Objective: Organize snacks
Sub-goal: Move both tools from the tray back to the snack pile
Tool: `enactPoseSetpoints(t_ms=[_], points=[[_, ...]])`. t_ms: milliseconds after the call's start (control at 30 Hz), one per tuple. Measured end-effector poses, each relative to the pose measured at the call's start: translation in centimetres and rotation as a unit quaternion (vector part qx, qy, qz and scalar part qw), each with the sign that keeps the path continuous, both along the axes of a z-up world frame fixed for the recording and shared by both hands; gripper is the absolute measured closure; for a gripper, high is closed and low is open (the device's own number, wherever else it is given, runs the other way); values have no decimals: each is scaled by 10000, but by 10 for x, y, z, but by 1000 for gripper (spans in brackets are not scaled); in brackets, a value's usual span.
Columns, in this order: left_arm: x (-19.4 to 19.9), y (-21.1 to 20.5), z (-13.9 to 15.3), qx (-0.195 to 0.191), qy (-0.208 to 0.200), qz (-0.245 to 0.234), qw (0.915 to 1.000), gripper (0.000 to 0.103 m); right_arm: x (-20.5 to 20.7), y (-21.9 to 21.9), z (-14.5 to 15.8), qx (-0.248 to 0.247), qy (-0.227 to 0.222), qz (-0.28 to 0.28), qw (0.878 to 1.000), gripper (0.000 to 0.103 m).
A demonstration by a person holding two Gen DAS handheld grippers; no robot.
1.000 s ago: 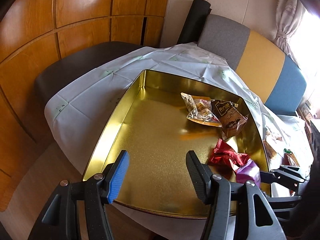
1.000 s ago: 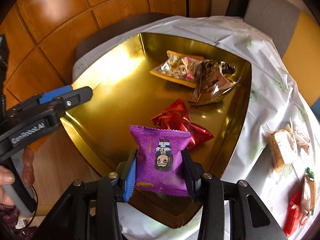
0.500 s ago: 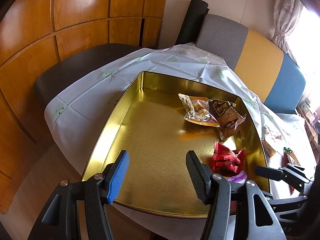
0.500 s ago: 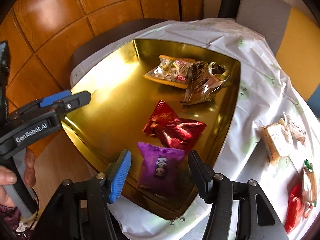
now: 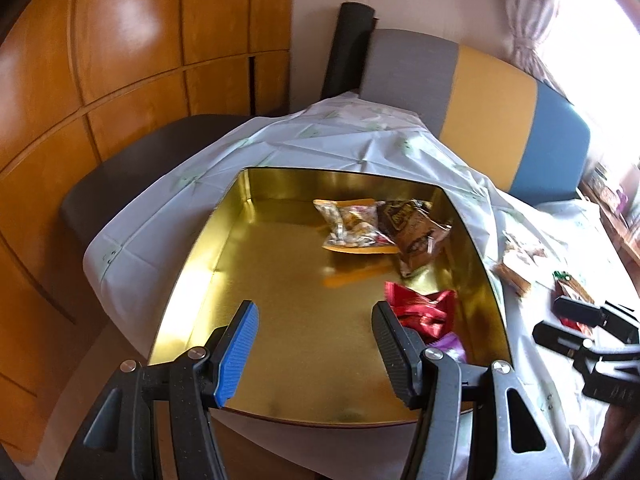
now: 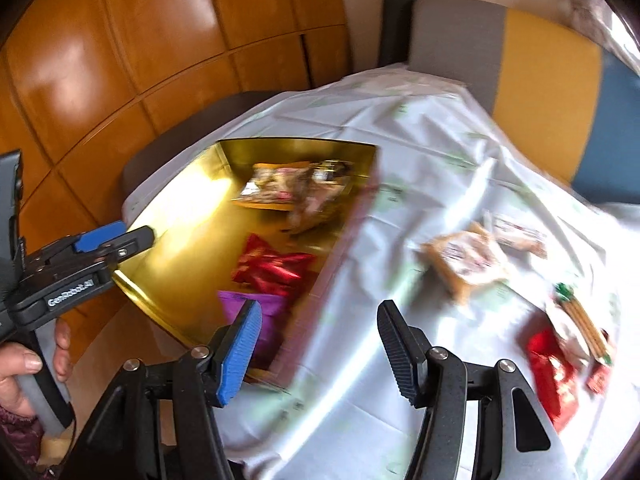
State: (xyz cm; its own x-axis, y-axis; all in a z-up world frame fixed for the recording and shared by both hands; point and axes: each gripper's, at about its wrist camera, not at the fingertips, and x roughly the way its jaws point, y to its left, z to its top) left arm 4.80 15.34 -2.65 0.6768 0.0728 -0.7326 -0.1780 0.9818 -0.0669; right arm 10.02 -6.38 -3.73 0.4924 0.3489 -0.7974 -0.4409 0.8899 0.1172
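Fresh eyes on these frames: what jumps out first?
The shiny gold tin dominates, sitting on the white tablecloth with a purple packet, a red packet and two more at its far end. Right of it, loose snacks lie on the cloth. The right hand-held gripper hangs open and empty over the cloth beside the tin.

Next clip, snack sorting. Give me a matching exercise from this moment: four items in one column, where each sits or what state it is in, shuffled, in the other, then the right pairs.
Items
1. purple packet
2. tan packet
3. right gripper
4. red foil packet

Places or states
A. lying on the white tablecloth, outside the tin
B. in the gold tin, mid-floor, beyond the purple one
C. open, nothing between its fingers
D. in the gold tin, at its near corner

Pairs: 1-D, 2-A, 3-C, 4-B
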Motion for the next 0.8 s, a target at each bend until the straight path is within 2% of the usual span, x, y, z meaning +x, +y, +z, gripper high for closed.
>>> enactPoseSetpoints(t_ms=[433, 800], points=[[3, -50, 10, 253, -7, -648, 9976, 43, 3, -118, -4, -246, 23, -1170, 9928, 41], [12, -90, 20, 401, 17, -1155, 9925, 43, 5, -203, -7, -661, -8, -1835, 9808, 36]])
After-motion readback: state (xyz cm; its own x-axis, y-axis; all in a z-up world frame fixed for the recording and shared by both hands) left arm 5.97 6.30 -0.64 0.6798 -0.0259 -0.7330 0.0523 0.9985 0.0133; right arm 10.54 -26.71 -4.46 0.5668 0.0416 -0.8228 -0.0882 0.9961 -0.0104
